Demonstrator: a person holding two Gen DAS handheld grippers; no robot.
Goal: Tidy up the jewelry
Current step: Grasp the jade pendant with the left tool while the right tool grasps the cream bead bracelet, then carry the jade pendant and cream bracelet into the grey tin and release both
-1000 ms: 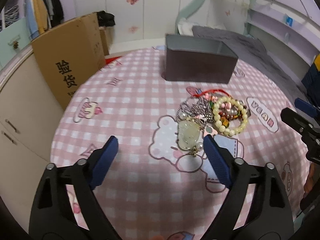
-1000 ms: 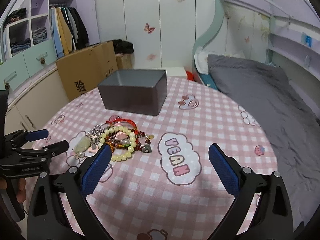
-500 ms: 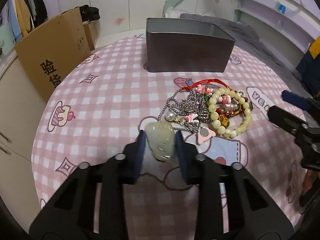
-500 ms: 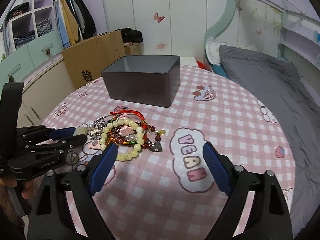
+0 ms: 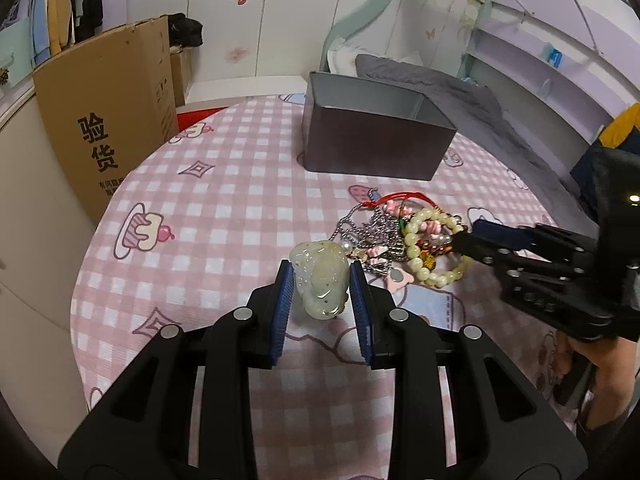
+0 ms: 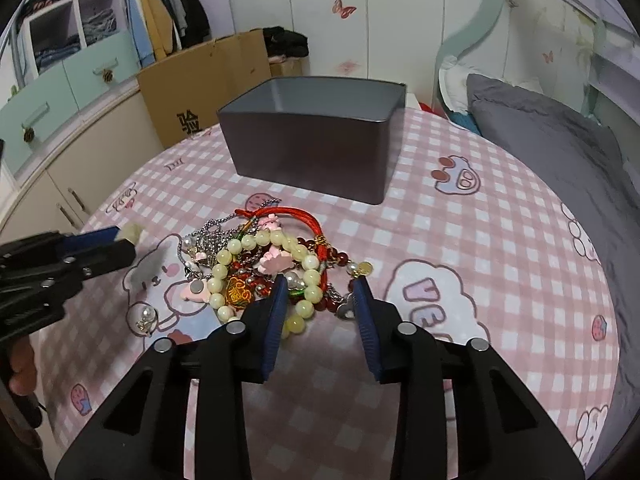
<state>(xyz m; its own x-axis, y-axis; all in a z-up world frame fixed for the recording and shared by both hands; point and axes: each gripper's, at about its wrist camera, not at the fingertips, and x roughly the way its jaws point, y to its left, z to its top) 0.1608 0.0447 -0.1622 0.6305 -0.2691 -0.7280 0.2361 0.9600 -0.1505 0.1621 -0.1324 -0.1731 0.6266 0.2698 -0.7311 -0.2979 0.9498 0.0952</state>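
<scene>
On the pink checked tablecloth (image 6: 460, 240) lies a tangled jewelry pile (image 6: 276, 264): a pale yellow-green bead bracelet (image 6: 248, 244), red cord, dark red beads, silver chains (image 5: 372, 228). My left gripper (image 5: 321, 270) is shut on a pale jade pendant (image 5: 318, 286), held a little above the cloth left of the pile; the right wrist view shows it as left gripper (image 6: 124, 242). My right gripper (image 6: 320, 282) is closing, its pads touching the bracelets' near beads and a silver heart charm (image 6: 345, 310). An open dark grey tin box (image 6: 312, 148) stands behind the pile.
A cardboard box (image 5: 108, 120) stands off the table's left edge, in front of cabinets (image 6: 52, 112). A grey bed (image 6: 540, 140) runs along the right side. A small pearl charm (image 6: 145, 316) lies apart, left of the pile. A hand (image 5: 600, 376) holds the right gripper.
My left gripper shut on the jade pendant and raised it slightly off the cloth. My right gripper came down and forward to the pile, and its jaws narrowed around the bracelets.
</scene>
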